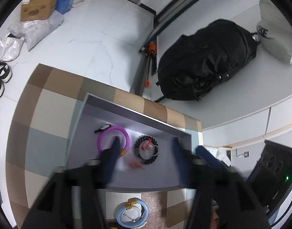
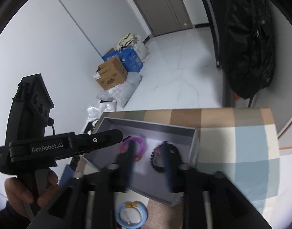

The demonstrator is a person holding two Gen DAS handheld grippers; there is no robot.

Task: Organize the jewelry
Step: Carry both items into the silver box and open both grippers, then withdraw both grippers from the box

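Note:
A grey open box (image 1: pixel 126 110) sits on a checked tablecloth. In it lie a pink bangle (image 1: pixel 107 133) and a black beaded bracelet (image 1: pixel 138 150) with a red tag. A light blue bangle (image 1: pixel 144 208) lies on the cloth in front of the box. My left gripper (image 1: pixel 146 143) is open and empty, hovering over the box. My right gripper (image 2: pixel 148 145) is open and empty above the box (image 2: pixel 165 126), over the pink bangle (image 2: pixel 140 141) and black bracelet (image 2: pixel 174 150). The blue bangle (image 2: pixel 144 213) shows below it. The left tool (image 2: pixel 69 145) is at its left.
A black backpack (image 1: pixel 207 61) lies on a white surface beyond the table. Cardboard and blue boxes (image 2: pixel 111 74) and plastic bags stand on the tiled floor by the wall. A black device (image 1: pixel 275 171) with a green light is at the right.

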